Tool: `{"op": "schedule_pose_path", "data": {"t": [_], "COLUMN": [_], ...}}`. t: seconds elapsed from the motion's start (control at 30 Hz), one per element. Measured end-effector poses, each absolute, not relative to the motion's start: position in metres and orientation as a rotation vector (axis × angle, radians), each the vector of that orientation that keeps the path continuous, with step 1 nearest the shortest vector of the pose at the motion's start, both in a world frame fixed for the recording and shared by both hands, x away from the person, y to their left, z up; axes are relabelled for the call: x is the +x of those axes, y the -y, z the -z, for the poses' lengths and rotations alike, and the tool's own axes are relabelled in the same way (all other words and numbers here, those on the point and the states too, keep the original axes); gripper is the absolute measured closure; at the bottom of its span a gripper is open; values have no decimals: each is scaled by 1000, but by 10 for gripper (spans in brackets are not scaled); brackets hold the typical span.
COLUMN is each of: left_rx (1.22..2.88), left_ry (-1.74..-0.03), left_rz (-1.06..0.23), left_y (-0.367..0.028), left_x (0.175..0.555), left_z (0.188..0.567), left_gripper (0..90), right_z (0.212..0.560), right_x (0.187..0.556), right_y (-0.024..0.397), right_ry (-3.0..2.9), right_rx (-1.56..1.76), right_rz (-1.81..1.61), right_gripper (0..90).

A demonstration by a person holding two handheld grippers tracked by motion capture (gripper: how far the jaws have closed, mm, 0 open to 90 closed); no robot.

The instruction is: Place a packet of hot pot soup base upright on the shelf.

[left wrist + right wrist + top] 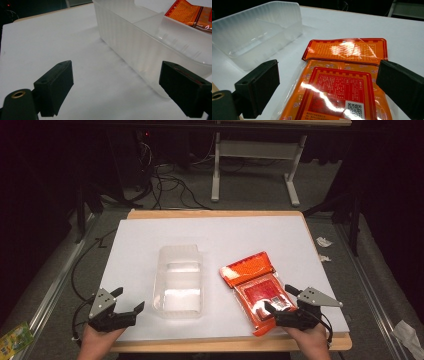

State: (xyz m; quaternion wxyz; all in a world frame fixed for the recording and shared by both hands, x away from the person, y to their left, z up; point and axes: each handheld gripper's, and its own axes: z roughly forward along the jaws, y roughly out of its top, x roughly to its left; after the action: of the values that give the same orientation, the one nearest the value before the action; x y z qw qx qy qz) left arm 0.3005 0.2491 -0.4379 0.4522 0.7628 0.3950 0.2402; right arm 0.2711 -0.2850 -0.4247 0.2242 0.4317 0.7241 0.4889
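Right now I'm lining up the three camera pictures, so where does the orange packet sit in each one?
High view: the orange packet lies right of centre, near the right gripper.
Left gripper view: its end shows at the top right corner.
Right gripper view: it lies in the centre and bottom, running down between the jaws.
Shared landmark: the clear plastic container beside it.

Your white worktop (225, 230) sits on a wooden board (210, 213) that shows along its far edge. Off the right edge: crumpled paper scraps (324, 241). Past the near-left corner: a green packet (14, 337). Beyond the far edge: black cables (170, 185) and a white table frame (255, 150).
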Motion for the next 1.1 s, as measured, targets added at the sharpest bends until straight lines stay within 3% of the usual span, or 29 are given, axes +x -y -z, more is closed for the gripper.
{"op": "schedule_pose_path", "data": {"t": [0.3,0.43,0.53,0.77,0.83,0.87,0.97,1.1], "left_rx": [1879,1882,1878,1867,1862,1858,1858,1860], "left_ry": [-972,-980,-992,-989,-998,-1000,-999,-994], "left_rz": [-581,-581,-585,-570,-560,-559,-570,-571], "left_y": [-252,-252,-253,-255,-256,-256,-256,-256], "left_x": [300,300,300,300,301,302,302,301], "left_z": [438,439,439,439,439,440,440,440], "left_gripper": [146,156,162,297,306,299,280,268], "right_z": [426,425,426,435,443,449,454,464], "right_x": [271,271,271,272,275,278,282,288], "right_y": [289,298,313,354,362,365,367,366], "right_ry": [-1988,-1967,-1939,-1875,-1880,-1895,-1915,-1982], "right_rx": [1209,1240,1280,1438,1508,1530,1561,1565], "right_rz": [-1335,-1341,-1329,-1200,-1095,-1016,-954,-905], "right_gripper": [62,108,214,639,737,826,900,900]}}
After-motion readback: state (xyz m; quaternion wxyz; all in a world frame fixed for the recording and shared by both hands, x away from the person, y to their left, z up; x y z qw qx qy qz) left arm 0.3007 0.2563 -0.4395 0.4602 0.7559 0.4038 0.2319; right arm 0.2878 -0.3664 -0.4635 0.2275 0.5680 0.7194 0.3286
